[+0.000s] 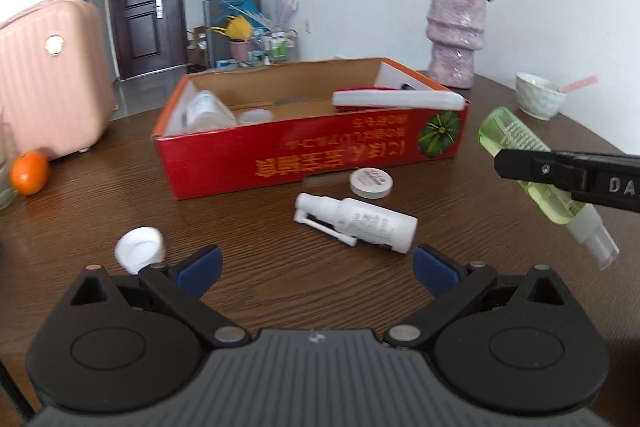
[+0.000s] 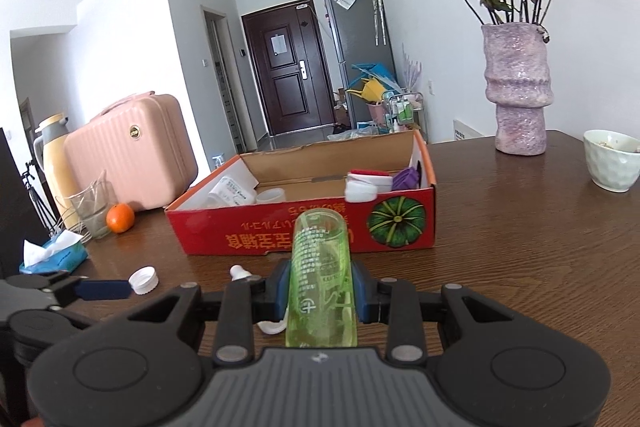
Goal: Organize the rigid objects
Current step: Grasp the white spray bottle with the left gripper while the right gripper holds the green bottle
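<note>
Two grippers over wood table [image 1: 100, 211]: right gripper [image 2: 322, 297] clamped on green bottle [image 2: 320, 267], pads squeezing its sides, base pointing ahead at red box [image 2: 312, 227], held above table right of box. Left gripper [image 1: 316, 271] spread wide, holding nothing, low over table; white bottle [image 1: 360, 221] lying just ahead between fingers, white cap [image 1: 140, 249] beside left finger, round tin [image 1: 371, 182] farther on near box front.
</note>
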A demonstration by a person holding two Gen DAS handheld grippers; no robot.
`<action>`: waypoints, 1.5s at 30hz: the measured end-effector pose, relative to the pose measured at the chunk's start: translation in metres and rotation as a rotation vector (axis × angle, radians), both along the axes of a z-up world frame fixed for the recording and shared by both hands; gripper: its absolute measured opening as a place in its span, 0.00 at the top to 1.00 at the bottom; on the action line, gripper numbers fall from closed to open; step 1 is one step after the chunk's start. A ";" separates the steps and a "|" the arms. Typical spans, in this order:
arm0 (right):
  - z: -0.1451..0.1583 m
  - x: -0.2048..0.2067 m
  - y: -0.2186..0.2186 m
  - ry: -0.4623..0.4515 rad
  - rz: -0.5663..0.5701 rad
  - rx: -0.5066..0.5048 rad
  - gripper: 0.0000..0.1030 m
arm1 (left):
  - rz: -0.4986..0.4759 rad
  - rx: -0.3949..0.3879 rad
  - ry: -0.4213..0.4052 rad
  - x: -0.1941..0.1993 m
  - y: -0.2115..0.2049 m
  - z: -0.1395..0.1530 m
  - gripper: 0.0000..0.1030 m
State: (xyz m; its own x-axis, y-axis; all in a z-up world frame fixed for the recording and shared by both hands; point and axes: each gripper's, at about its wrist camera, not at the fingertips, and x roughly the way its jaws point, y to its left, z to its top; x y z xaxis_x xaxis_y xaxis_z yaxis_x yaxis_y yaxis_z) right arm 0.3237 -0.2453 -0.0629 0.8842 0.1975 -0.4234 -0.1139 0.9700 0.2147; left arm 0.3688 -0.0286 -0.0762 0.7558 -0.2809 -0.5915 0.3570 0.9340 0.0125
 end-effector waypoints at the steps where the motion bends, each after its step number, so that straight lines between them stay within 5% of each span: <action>1: 0.000 0.000 -0.002 0.001 -0.002 0.002 0.71 | -0.006 0.005 0.003 0.003 -0.003 -0.002 0.00; 24: -0.008 0.009 -0.005 0.040 -0.006 0.024 0.71 | -0.174 0.110 0.002 0.053 -0.042 -0.021 0.00; 45: -0.015 0.017 -0.006 0.067 -0.013 0.020 0.70 | -0.180 0.054 0.107 0.086 -0.041 -0.036 0.00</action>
